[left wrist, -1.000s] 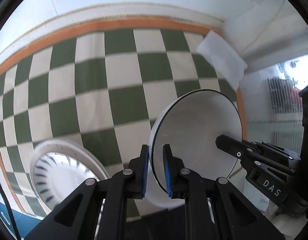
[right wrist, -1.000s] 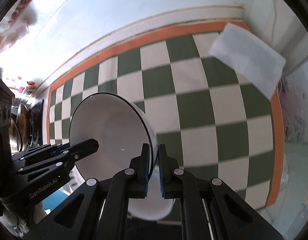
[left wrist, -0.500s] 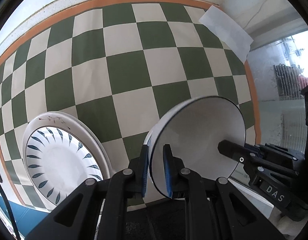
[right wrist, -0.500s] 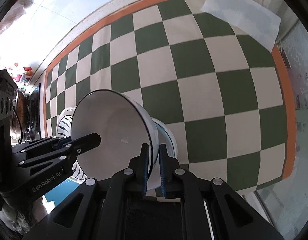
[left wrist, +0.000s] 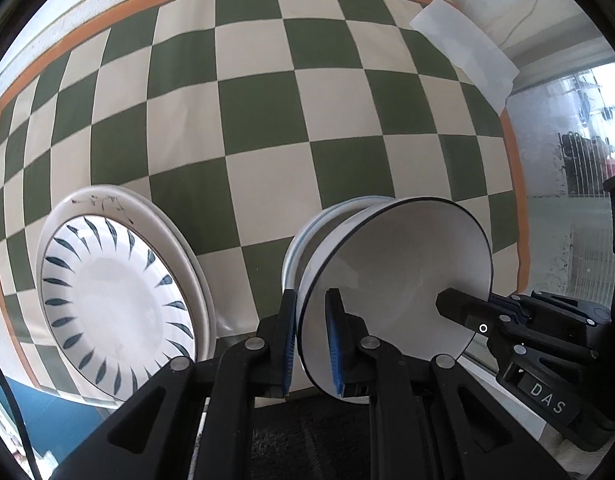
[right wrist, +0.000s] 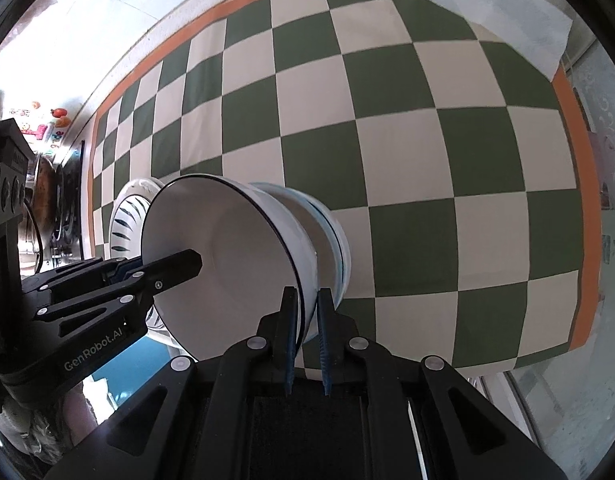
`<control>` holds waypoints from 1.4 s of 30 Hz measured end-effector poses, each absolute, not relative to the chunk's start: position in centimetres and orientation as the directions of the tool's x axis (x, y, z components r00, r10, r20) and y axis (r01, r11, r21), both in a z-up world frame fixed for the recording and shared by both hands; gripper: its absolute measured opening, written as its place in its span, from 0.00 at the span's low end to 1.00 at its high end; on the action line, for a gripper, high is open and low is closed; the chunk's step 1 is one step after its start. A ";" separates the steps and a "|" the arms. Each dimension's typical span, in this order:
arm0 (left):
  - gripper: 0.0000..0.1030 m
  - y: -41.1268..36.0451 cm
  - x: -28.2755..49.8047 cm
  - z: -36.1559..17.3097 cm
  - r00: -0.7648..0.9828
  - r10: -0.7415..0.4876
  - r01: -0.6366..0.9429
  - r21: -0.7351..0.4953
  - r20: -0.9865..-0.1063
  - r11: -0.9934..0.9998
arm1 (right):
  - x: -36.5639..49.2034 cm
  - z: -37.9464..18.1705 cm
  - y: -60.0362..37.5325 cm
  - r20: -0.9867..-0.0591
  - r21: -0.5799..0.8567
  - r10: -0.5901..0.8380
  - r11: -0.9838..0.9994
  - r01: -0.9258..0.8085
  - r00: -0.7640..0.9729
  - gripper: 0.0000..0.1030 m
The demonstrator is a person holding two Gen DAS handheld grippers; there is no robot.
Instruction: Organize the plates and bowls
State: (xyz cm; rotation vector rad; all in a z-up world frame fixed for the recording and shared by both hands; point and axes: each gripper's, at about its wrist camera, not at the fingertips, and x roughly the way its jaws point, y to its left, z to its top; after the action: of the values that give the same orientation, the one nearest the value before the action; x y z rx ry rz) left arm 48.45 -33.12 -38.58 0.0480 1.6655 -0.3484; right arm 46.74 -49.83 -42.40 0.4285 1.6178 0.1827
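Holding the white bowl (left wrist: 395, 280) low in the middle of the frame, you are pinching its rim with both tongs, left gripper (left wrist: 312, 344) and right gripper (right wrist: 306, 332); it is hanging just over the smaller bowl (right wrist: 331, 236); the leaf plate (left wrist: 111, 304) is sitting at the lower left.

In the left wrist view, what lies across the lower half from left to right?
Leaf-patterned plate → left gripper pinching the white bowl rim → right gripper on the bowl's far rim.
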 end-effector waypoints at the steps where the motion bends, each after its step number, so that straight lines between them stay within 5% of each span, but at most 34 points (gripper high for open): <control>1: 0.12 -33.1 48.5 -38.8 -0.133 -0.168 0.226 -0.195 -0.977 0.954 | 46.8 -42.6 -49.8 -0.924 0.369 0.380 0.915 0.160 -0.045 0.11; 17: 0.16 -33.0 48.3 -39.6 -0.115 -0.120 0.161 -0.138 -0.986 0.977 | 47.8 -44.0 -48.8 -0.917 0.371 0.378 0.926 0.073 -0.127 0.15; 33: 0.16 -32.1 46.1 -35.5 0.008 -0.131 0.190 -0.127 -0.991 0.974 | 46.3 -40.3 -49.8 -0.942 0.336 0.336 0.933 0.126 0.028 0.19; 39: 0.34 -31.2 43.0 -30.2 0.158 -0.130 0.236 -0.090 -0.979 0.968 | 43.2 -35.6 -49.1 -0.947 0.301 0.285 0.948 0.102 0.146 0.26; 42: 0.62 -30.6 41.4 -27.8 0.229 -0.136 0.251 -0.077 -0.964 0.965 | 41.2 -32.9 -48.7 -0.938 0.295 0.271 0.952 0.083 0.218 0.44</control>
State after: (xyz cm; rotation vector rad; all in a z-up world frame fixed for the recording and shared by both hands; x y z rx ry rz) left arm 41.35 -30.57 -27.81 0.1017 1.3141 -0.2667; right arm 41.24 -48.71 -32.91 0.3091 1.3512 0.1329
